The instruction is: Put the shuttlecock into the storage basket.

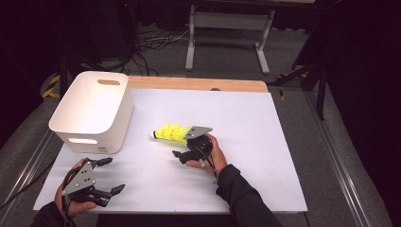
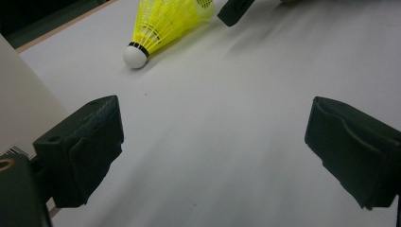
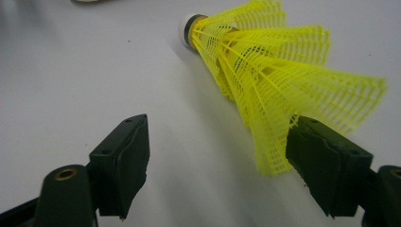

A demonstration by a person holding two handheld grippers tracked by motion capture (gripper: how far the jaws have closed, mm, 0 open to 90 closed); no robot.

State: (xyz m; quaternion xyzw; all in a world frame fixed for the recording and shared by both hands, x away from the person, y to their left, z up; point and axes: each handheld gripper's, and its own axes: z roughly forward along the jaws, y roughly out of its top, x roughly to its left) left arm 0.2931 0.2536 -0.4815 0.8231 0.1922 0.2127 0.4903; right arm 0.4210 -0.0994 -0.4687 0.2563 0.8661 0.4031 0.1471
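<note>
Yellow shuttlecock at frame centre

Yellow shuttlecock (image 1: 171, 133) lying sideways on white surface (image 1: 265, 156), mid-frame. Right hand-held gripper (image 1: 182, 144) spread wide, skirt edge at 1 pad, nothing clamped. Left hand-held gripper (image 1: 109, 175) lower left, agape, holding nothing. White bin (image 1: 92, 109) upper left.

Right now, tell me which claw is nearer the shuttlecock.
The right claw: its jaws reach the yellow shuttlecock's skirt, while the left claw waits at the near table edge.

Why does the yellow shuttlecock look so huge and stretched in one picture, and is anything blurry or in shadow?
In the right gripper view the shuttlecock lies close to the lens, so its skirt looms large; the jaws look soft. In the left gripper view it casts a soft shadow on the mat. In the high view the surroundings are dark and the white bin bright.
</note>
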